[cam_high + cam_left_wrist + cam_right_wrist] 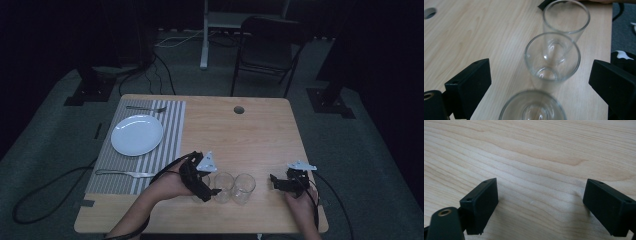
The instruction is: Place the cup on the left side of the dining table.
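Left claw (540,85) open around 3 upright glasses (552,58), mouths up.

No readable writing, label, brand or number appears anywhere. The glasses (552,58) are plain and clear. The table (260,130) shows only bare wood grain.

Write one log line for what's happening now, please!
left tool: open, at first of three glasses | right tool: open over bare table
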`<state>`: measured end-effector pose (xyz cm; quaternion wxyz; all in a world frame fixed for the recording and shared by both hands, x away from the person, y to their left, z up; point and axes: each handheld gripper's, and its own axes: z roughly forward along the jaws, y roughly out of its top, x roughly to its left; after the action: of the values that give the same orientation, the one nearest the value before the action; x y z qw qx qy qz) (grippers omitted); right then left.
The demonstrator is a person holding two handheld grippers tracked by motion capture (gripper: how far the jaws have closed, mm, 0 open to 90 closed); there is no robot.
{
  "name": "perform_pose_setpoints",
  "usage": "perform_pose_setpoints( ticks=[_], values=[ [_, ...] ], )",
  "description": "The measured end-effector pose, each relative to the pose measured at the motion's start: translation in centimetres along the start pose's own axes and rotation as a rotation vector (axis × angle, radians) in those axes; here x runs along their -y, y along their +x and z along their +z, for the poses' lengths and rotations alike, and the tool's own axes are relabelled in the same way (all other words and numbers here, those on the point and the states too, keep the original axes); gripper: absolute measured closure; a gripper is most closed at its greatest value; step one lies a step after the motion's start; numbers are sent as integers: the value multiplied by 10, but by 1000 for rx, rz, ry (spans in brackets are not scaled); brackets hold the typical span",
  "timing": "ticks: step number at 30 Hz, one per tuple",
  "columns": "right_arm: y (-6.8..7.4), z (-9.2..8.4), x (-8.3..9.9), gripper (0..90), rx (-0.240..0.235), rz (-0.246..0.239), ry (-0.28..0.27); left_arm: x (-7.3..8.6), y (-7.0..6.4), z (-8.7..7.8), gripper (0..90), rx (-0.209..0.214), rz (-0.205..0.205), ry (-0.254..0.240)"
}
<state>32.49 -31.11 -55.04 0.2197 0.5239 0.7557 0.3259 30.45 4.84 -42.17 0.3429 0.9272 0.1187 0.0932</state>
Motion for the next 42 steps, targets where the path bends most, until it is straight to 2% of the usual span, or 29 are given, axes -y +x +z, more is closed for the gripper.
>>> perform_pose_setpoints(
  ticks=[7,10,15,21,22,23,27,29,30,31,36,37,38,39,42],
  values=[
    [0,0,0,124,0,0,0,-22,-6,17,47,35,44,29],
    [0,0,0,124,0,0,0,-28,-9,23,47,51,48,43],
    [0,0,0,124,0,0,0,-40,-15,35,47,60,78,70],
    [0,0,0,124,0,0,0,-49,-19,49,47,77,89,115],
    [0,0,0,124,0,0,0,-50,-20,50,47,68,93,120],
    [0,0,0,124,0,0,0,-52,-20,52,47,80,95,128],
    [0,0,0,124,0,0,0,-59,-21,59,48,77,107,153],
    [0,0,0,124,0,0,0,-62,-23,63,74,92,116,171],
    [0,0,0,124,0,0,0,-64,-24,65,74,74,127,173],
    [0,0,0,124,0,0,0,-66,-25,67,74,98,122,176],
    [0,0,0,124,0,0,-1,-70,-28,75,76,82,154,227],
    [0,0,0,125,0,0,0,-71,-29,77,105,74,167,234],
    [0,0,0,125,0,0,-1,-71,-30,78,115,65,168,235],
    [0,0,0,125,0,1,-1,-73,-31,79,137,79,167,243],
    [0,0,0,125,0,1,-1,-75,-32,83,149,73,164,258]
  ],
)
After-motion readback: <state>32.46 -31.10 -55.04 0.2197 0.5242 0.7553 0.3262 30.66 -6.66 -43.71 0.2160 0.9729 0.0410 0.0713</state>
